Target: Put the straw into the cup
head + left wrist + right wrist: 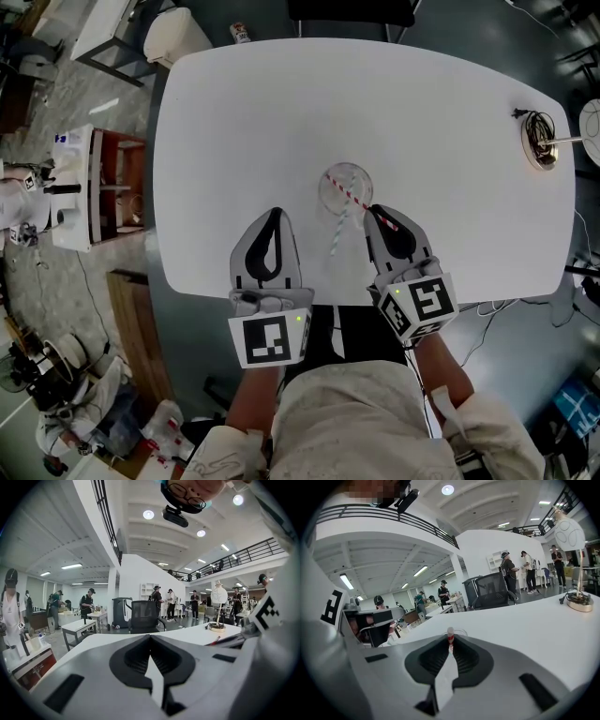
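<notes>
A clear cup (345,187) stands on the white table (281,112) just ahead of both grippers. A red-and-white striped straw (361,200) runs slantwise from the cup's mouth back to my right gripper (377,214), which is shut on its near end. In the right gripper view the straw tip (450,637) pokes up between the closed jaws, with the cup rim (461,632) just behind. A second, pale straw (336,234) lies flat on the table between the grippers. My left gripper (275,216) is shut and holds nothing; its closed jaws (150,639) point across the table.
A coiled cable and a lamp base (541,141) sit at the table's far right corner. A black chair (352,11) stands at the far edge. A low shelf unit (98,183) is on the floor to the left. The table's near edge runs under both grippers.
</notes>
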